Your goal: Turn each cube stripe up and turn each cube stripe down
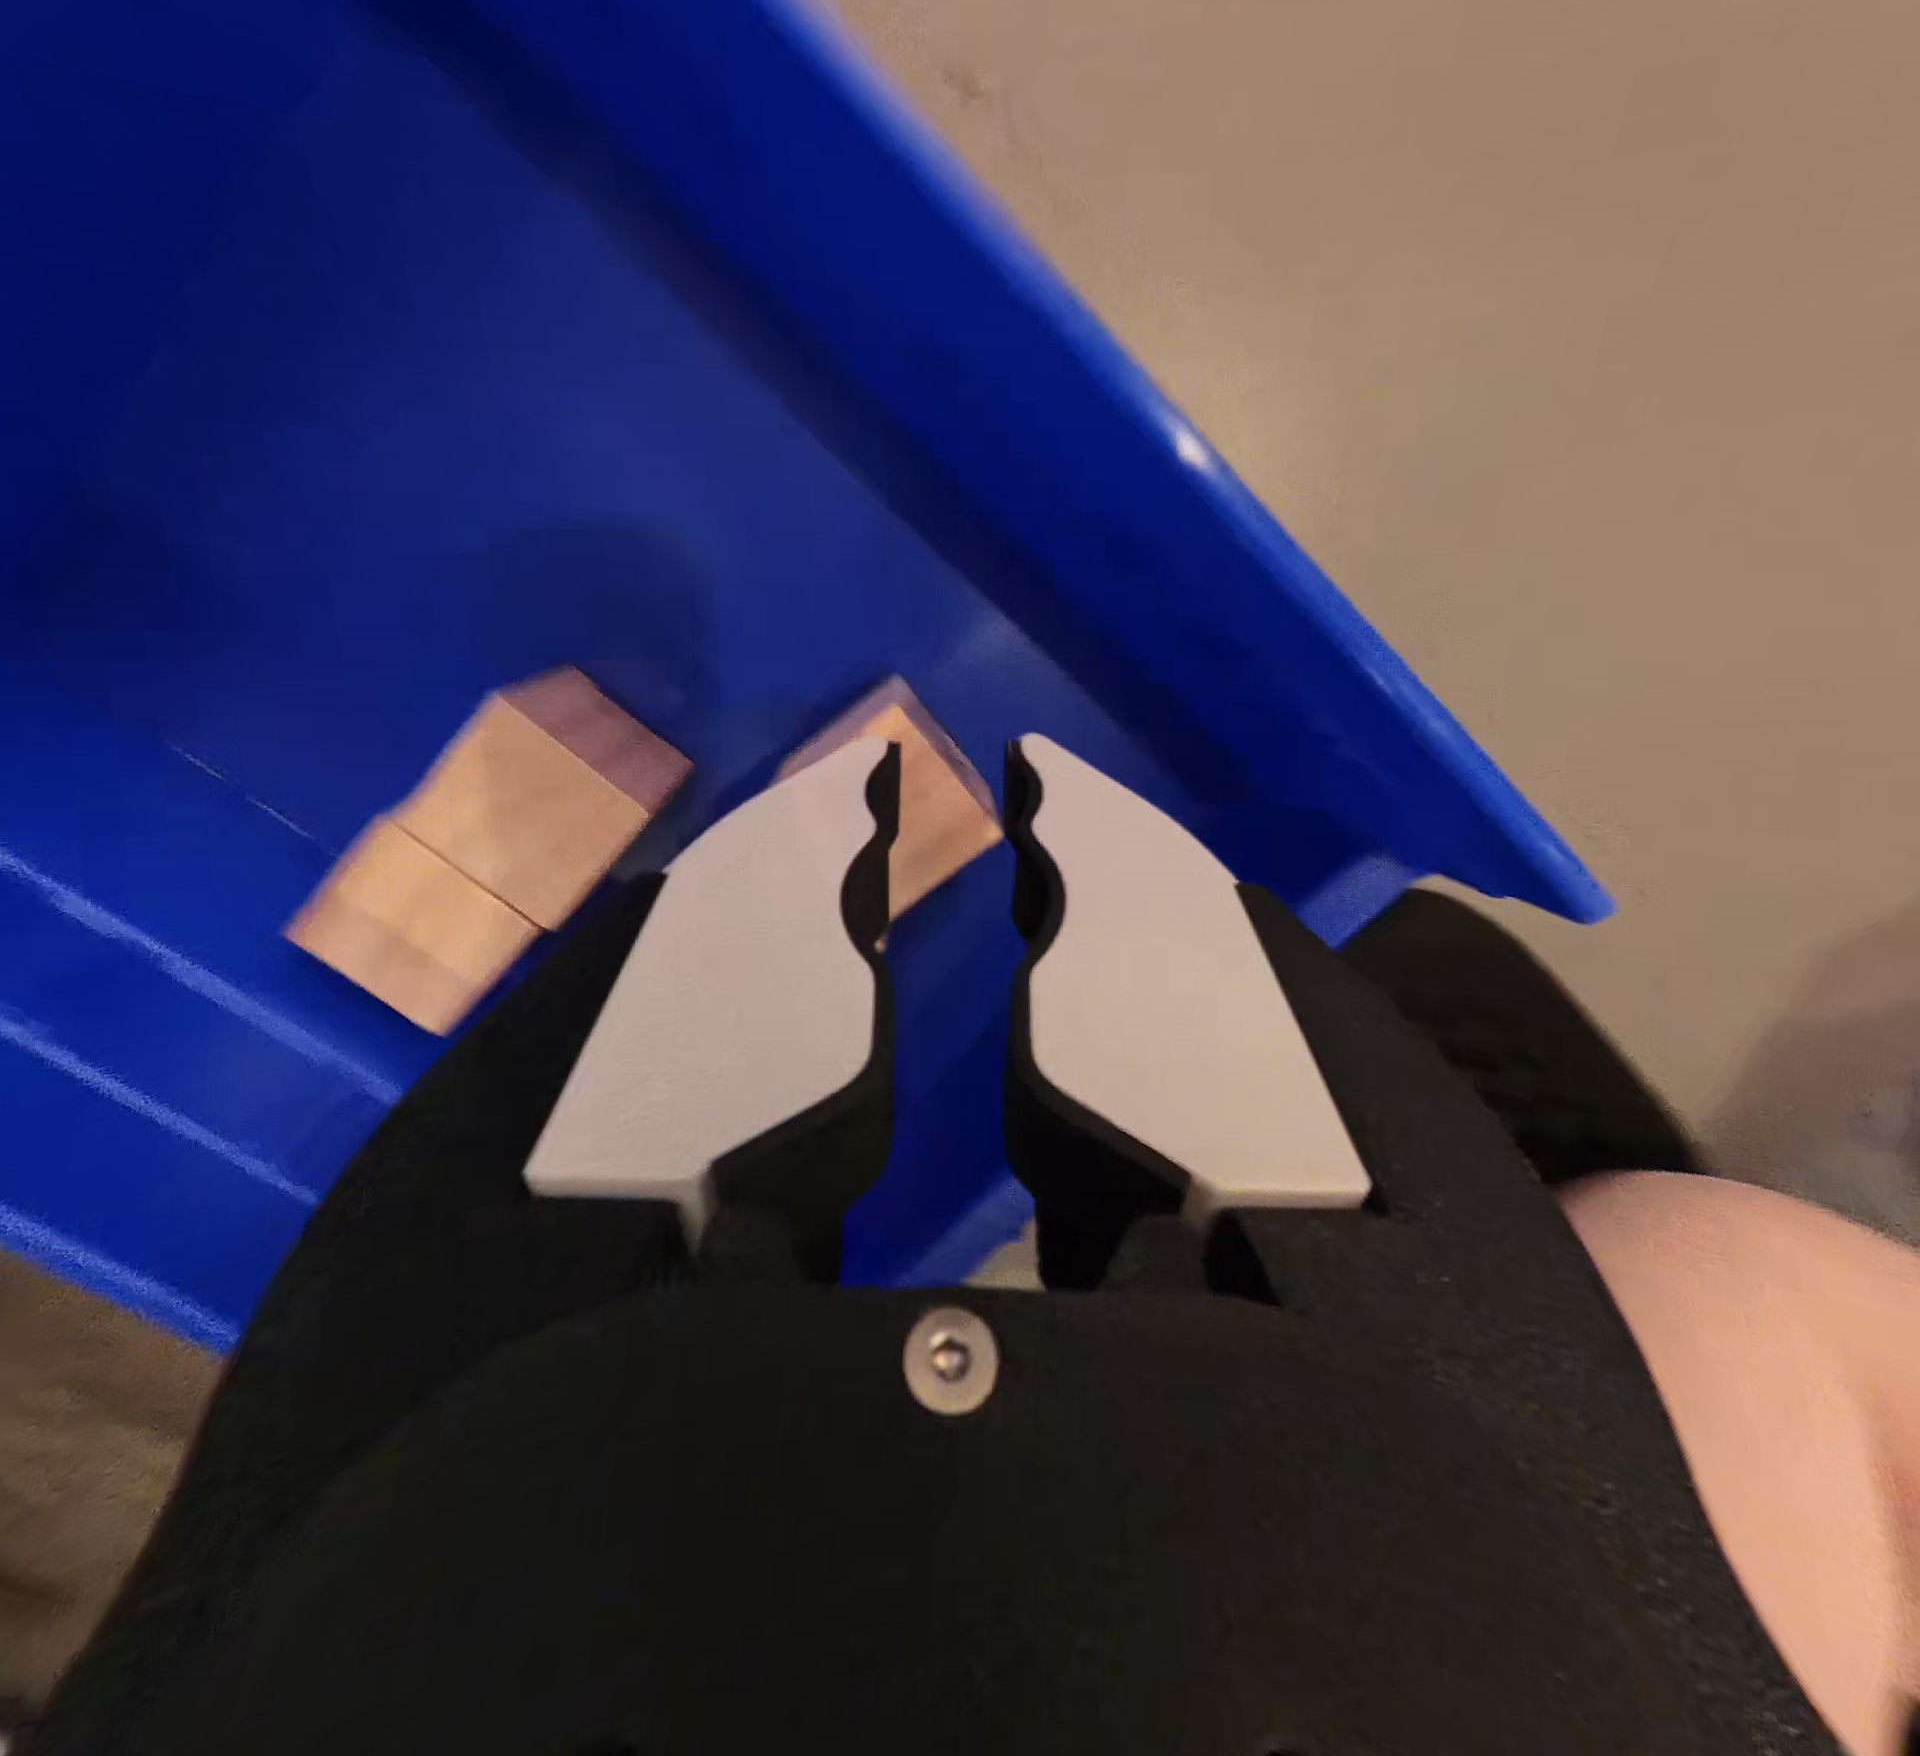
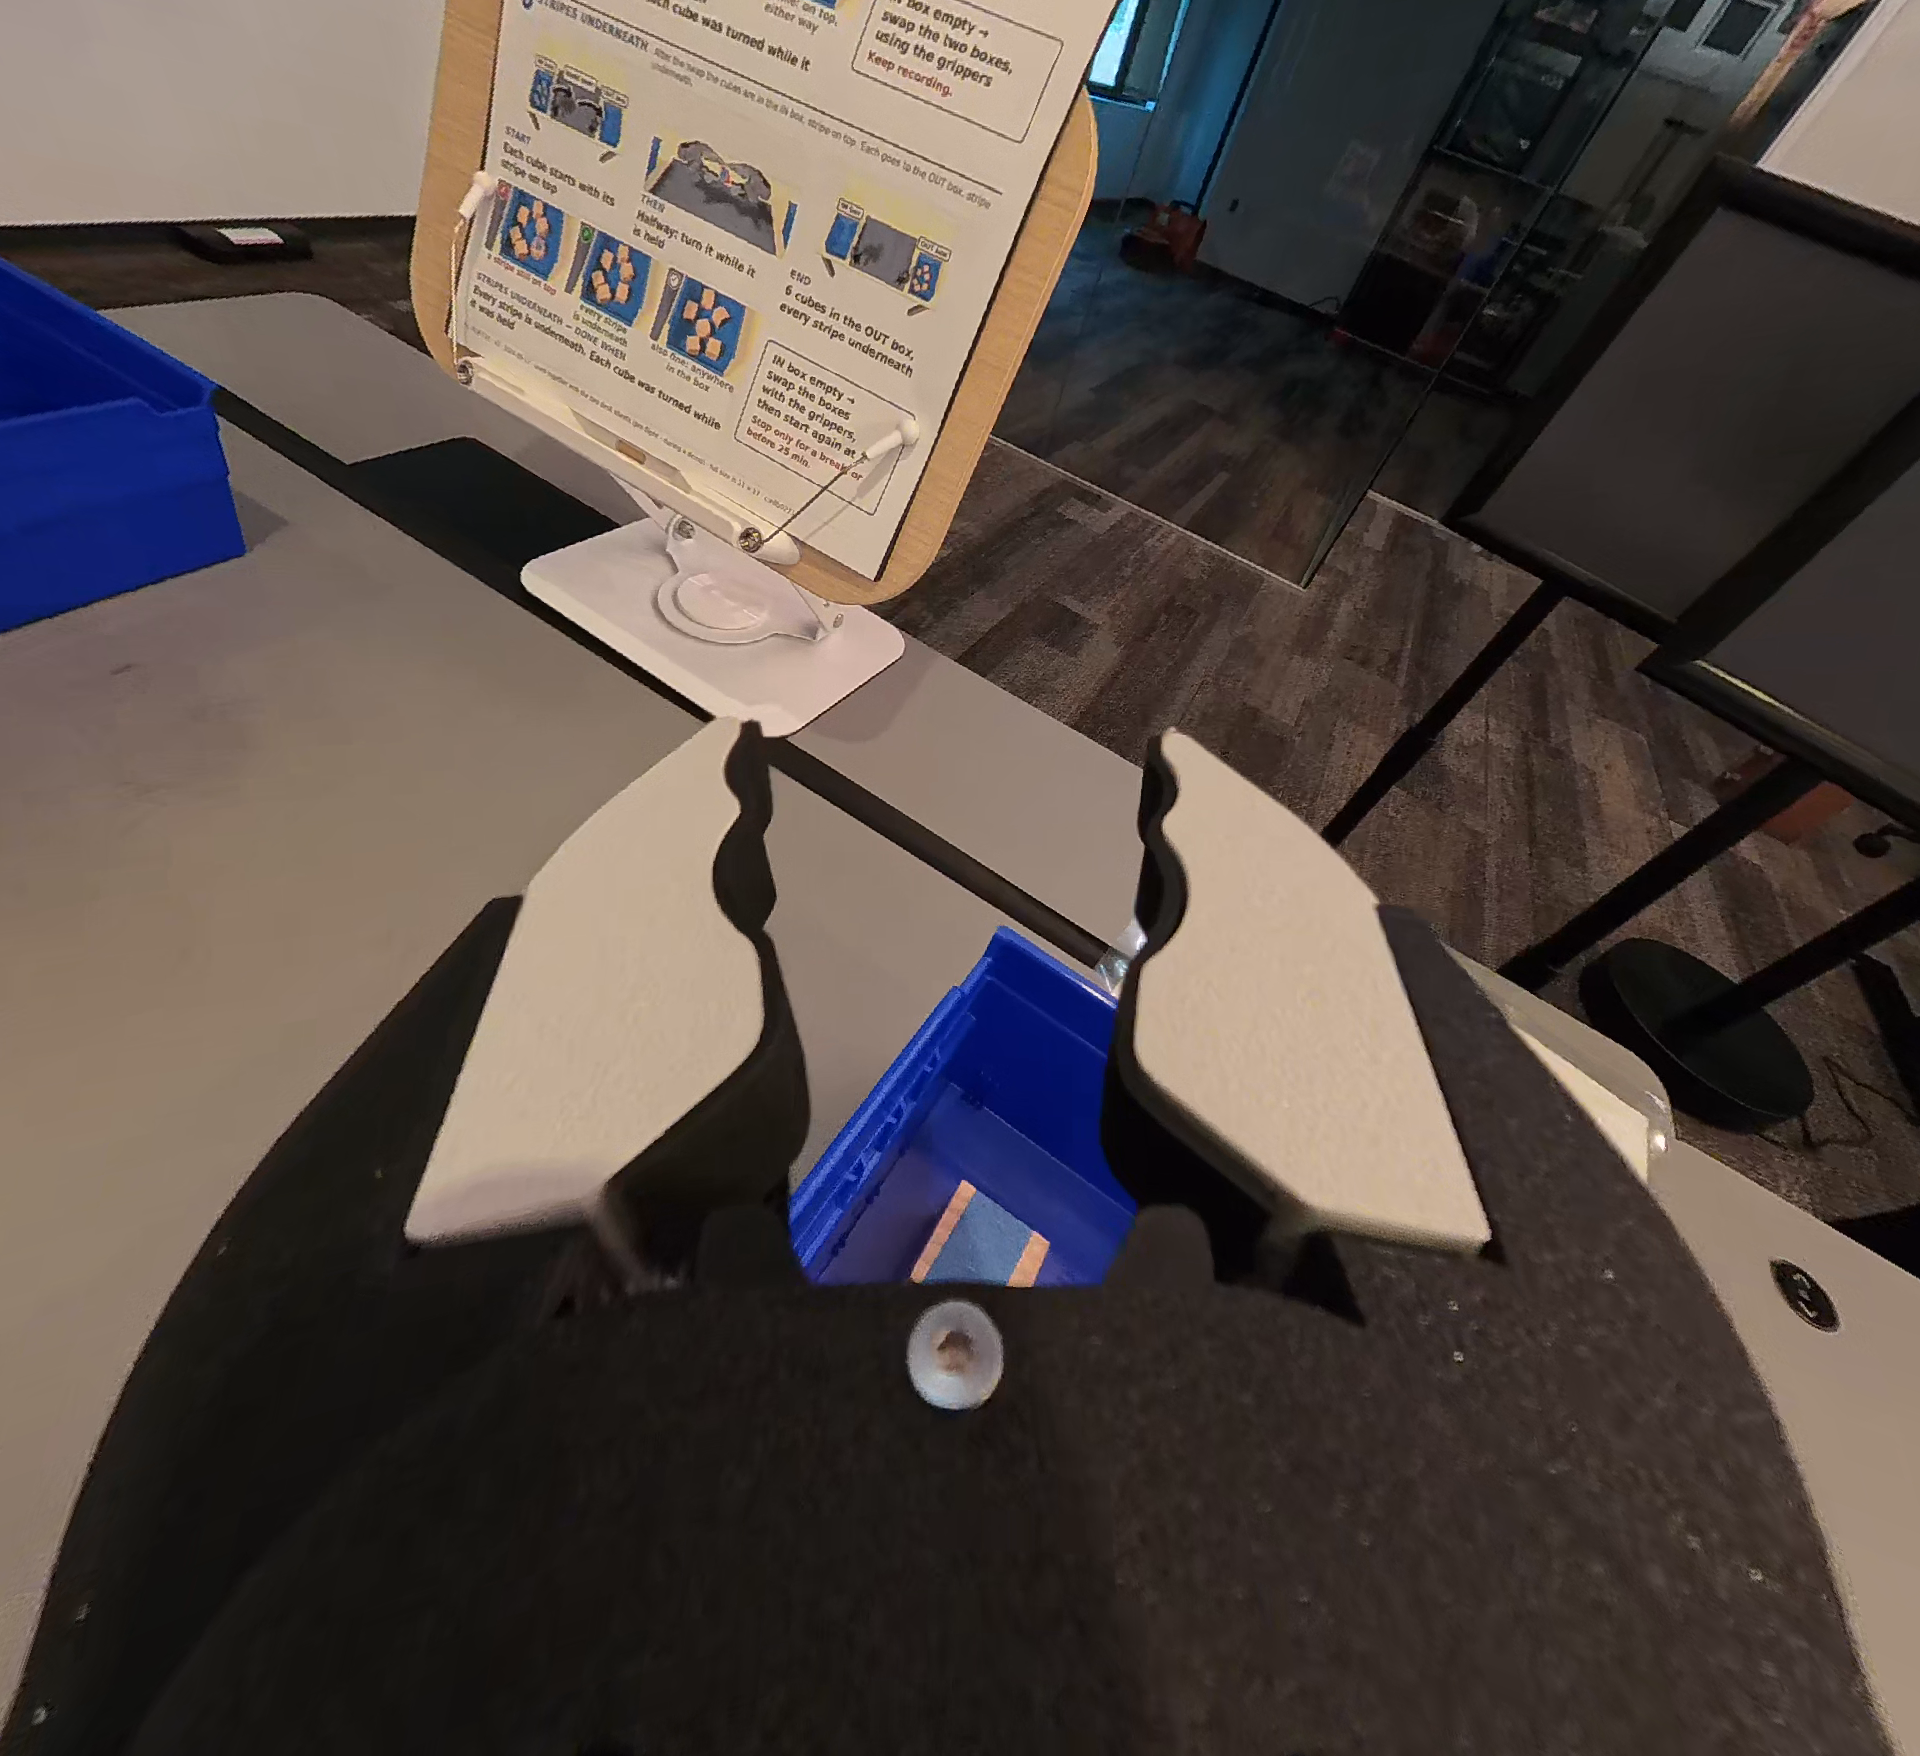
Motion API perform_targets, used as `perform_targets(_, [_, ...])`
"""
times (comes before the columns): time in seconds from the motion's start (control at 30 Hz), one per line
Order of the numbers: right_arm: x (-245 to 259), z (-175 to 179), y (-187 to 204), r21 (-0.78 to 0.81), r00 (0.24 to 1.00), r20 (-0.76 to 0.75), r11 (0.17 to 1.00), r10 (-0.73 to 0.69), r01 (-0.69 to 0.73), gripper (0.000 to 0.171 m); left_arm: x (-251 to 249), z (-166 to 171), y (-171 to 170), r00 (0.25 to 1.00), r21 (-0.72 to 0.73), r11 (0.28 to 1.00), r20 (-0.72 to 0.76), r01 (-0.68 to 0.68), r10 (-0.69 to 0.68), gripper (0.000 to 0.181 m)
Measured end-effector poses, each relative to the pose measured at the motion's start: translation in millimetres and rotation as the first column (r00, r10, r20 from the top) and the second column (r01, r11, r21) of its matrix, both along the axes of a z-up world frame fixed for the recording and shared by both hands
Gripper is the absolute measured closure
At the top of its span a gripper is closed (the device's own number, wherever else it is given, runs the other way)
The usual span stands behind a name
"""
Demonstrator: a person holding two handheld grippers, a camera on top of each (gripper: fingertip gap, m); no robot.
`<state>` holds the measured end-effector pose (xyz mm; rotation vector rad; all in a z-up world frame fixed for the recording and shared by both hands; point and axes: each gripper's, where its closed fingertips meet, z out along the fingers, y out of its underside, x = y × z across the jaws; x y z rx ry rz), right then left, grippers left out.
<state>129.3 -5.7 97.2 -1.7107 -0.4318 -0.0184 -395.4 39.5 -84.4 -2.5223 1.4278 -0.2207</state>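
**Left tongs over a bin of wooden cubes, right tongs open above a second bin**

Through the left wrist camera, I see my left tongs (image 1: pixel 951 750) hanging over a blue bin (image 1: pixel 436 335) that fills the frame from 9 to 1 o'clock. The jaws stand slightly apart with nothing pinched between them. Just beyond the tips lies one wooden cube (image 1: pixel 930 797), partly hidden behind the left finger (image 1: pixel 727 958); I cannot tell if the finger touches it. At about 10 o'clock from the tips, two more wooden cubes (image 1: pixel 488 849) sit pressed together on the bin floor. The picture is blurred and I make out no stripe on any of them. A beige worktop (image 1: pixel 1455 252) shows at 2 o'clock.

Through the right wrist camera, my right tongs (image 2: pixel 951 750) are spread wide and empty. Low between the fingers sits a second blue bin (image 2: pixel 956 1083), and in it a cube with its blue stripe facing up (image 2: pixel 982 1239). At 12 o'clock an instruction sheet on a white stand (image 2: pixel 748 179) rests on the grey worktop (image 2: pixel 312 771). Another blue bin (image 2: pixel 94 459) sits at 10 o'clock.
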Motion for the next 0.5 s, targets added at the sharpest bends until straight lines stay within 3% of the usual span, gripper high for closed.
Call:
perform_targets(0.07, [1.5, -0.9, -0.2, -0.004, 1.0, 0.001, 1.0, -0.001, 0.001, 0.102, 10.8, 6.0, 2.6, 0.991, 0.094, 0.987, -0.016, 0.131, -0.13, 0.158])
perform_targets(0.23, [3.7, -1.2, 1.5, -0.004, 0.999, -0.043, 1.0, 0.013, -0.013, 0.103, 30.7, 17.7, -8.6, 0.908, 0.085, 0.905, -0.078, 0.417, -0.411, 0.163])
perform_targets(0.37, [5.6, -2.9, 2.6, -0.01, 0.999, -0.038, 1.0, 0.014, -0.015, 0.102, 14.4, 23.5, -10.3, 0.866, 0.073, 0.865, -0.117, 0.496, -0.487, 0.159])
perform_targets(0.5, [3.8, -2.6, 5.0, -0.007, 0.999, -0.041, 1.0, 0.022, -0.022, 0.103, 2.2, 13.7, -3.5, 0.823, 0.159, 0.811, -0.205, 0.562, -0.53, 0.109])
